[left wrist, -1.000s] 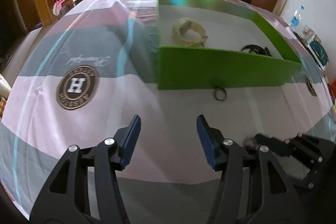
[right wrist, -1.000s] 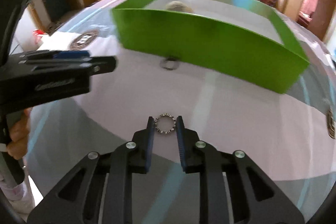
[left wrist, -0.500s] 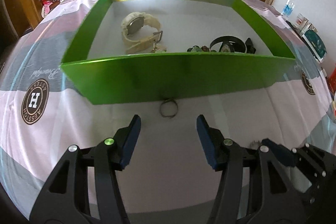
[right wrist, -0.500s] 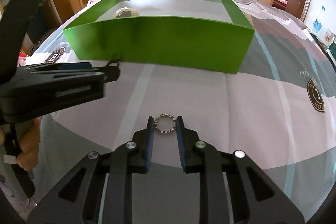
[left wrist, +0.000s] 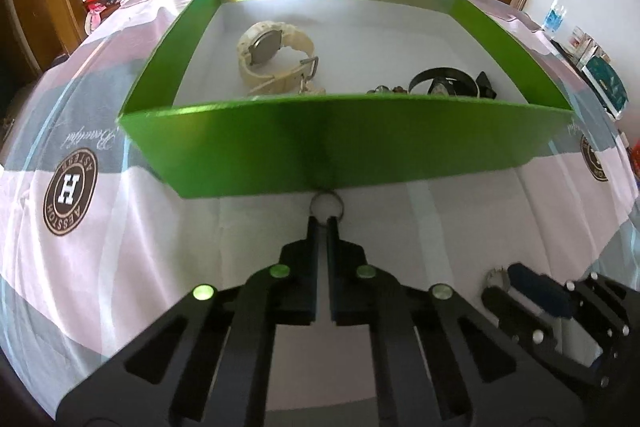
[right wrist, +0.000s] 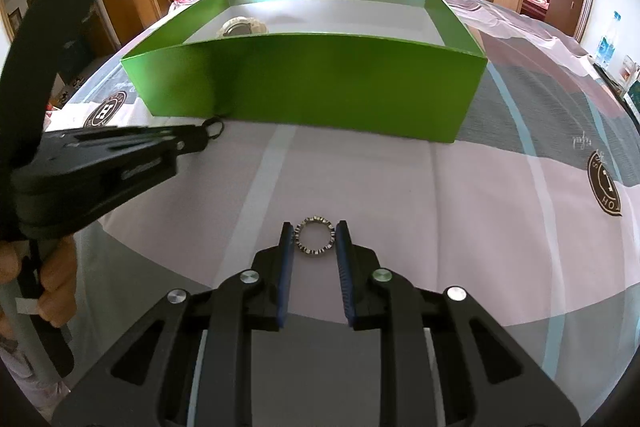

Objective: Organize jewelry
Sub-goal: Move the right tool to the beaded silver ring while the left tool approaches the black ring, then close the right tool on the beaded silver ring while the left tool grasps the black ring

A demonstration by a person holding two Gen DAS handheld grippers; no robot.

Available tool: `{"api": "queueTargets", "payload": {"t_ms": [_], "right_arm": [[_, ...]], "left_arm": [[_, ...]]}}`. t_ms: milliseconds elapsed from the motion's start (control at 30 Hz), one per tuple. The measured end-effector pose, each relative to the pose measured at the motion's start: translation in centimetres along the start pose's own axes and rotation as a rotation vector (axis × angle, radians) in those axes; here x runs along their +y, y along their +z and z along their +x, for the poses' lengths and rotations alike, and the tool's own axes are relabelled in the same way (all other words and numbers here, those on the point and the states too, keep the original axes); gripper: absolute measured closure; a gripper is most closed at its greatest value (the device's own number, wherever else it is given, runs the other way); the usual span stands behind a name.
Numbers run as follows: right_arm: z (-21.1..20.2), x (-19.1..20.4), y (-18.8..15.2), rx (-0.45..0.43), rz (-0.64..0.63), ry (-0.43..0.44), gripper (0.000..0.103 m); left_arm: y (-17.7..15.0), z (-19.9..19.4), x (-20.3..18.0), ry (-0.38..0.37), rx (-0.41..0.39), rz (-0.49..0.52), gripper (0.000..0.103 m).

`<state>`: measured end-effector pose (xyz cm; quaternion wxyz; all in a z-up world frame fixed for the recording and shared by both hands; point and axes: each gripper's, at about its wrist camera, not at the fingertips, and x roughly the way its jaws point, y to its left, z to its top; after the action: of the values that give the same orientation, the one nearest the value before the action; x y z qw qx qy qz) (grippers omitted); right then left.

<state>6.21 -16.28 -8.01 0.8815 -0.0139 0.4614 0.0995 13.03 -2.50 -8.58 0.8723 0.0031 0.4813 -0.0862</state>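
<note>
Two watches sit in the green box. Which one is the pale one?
The cream watch, towards the box's left side. The other watch, on the right near the front wall, has a black strap.

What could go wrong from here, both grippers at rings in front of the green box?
1. The left gripper pinches only the near edge of the dark ring; such a shallow grip may slip on lifting.
2. That ring lies against the green box wall, so lifting could snag or nudge the box.
3. The right gripper holds the beaded ring at its fingertips; a tilt could drop it.
</note>
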Motion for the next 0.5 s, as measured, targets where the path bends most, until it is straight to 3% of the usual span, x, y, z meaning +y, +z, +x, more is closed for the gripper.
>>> {"api": "queueTargets", "payload": {"t_ms": [133,200,233,267,500], "right_arm": [[0.0,0.1,0.1,0.000,0.001,0.000,0.082],[0.1,0.0,0.1,-0.001,0.004,0.002,0.082],[0.1,0.0,0.1,0.000,0.005,0.001,0.082],[0.0,0.0,0.1,0.000,0.005,0.000,0.082],[0.0,0.1,0.0,-0.001,0.002,-0.003,0.082]], "left_arm": [[-0.6,-0.5,0.7,-0.025,0.012,-0.017,0.096],[-0.5,-0.5,0.7,-0.028,0.014,-0.023,0.082],[-0.4,-0.4,0.5,-0.024,0.013,-0.023,0.065],[-0.2,-0.4,0.3,-0.013,0.010,-0.025,0.057],[1.1,0.7,-1.4,0.004,0.006,-0.009,0.058]]}}
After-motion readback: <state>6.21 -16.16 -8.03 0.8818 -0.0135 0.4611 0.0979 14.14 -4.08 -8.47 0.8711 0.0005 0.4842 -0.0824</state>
